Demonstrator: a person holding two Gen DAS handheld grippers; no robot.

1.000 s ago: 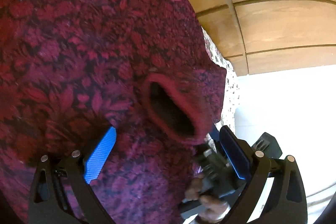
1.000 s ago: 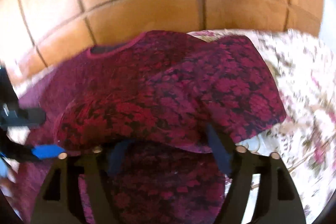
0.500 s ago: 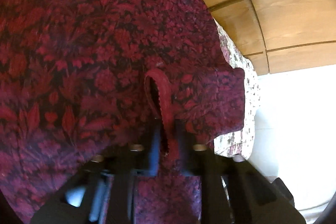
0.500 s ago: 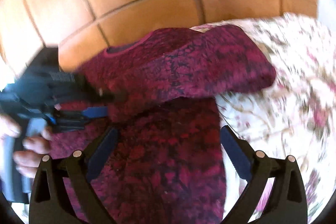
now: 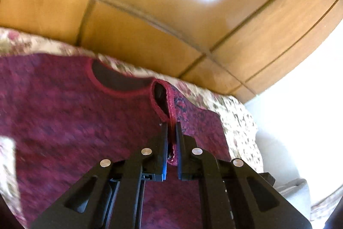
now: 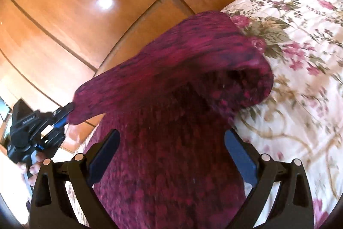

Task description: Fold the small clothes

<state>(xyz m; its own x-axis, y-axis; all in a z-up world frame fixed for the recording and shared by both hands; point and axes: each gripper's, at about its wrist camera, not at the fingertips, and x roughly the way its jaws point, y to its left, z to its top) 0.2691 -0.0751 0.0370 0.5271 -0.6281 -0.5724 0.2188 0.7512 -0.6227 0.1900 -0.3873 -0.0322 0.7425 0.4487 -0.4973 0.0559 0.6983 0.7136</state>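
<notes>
Garment: a dark red floral top (image 5: 75, 113) lies spread on the bed, with its neckline (image 5: 115, 81) toward 12 o'clock in the left wrist view; the fabric is blurred in both views.
Sleeve: the sleeve cuff (image 5: 161, 100) is raised off the body of the top, its trimmed opening gaping just above the fingertips of the left tongs.
Left tongs: the left tongs (image 5: 171, 132) are pressed together on the cuff edge, with a strip of red fabric caught between the two black fingers (image 5: 164, 143).
Left tongs, other view: in the right wrist view they sit at 9 o'clock (image 6: 64, 115), pinching the end of the lifted sleeve (image 6: 171, 61), which stretches across toward 2 o'clock.
Hand: a person's hand (image 6: 32, 166) grips the handle of the left tongs at the lower left edge.
Right tongs: the right tongs (image 6: 171, 153) are spread wide, the blue pads (image 6: 105, 156) apart on either side of the top's body (image 6: 171, 164); neither pad presses on the fabric.
Bed: a cream bedspread with pink flowers (image 6: 300, 57) carries the top, filling the 1 to 5 o'clock side of the right wrist view.
Background: glossy wooden panelling (image 5: 171, 3) stands behind the bed, at 12 o'clock in both views.
</notes>
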